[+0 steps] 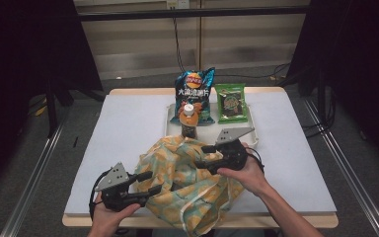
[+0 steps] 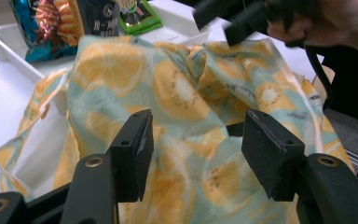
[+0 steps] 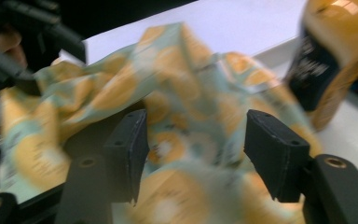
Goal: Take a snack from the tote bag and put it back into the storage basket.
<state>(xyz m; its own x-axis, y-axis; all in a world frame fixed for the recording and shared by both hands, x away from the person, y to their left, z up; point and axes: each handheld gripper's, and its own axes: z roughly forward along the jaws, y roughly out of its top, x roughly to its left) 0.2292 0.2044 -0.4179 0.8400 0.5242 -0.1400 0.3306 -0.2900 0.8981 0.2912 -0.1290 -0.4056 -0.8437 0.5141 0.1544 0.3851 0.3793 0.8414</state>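
Lab: dark curtains (image 1: 24, 44), aluminium rails (image 1: 34, 173), cables (image 1: 177, 44).

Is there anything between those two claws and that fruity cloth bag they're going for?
Nothing visible. The bag lies crumpled right at both grippers. In each gripper view its cloth already sits between the open jaws of the left gripper and the right gripper. The bottle stands behind the bag, not in the way.
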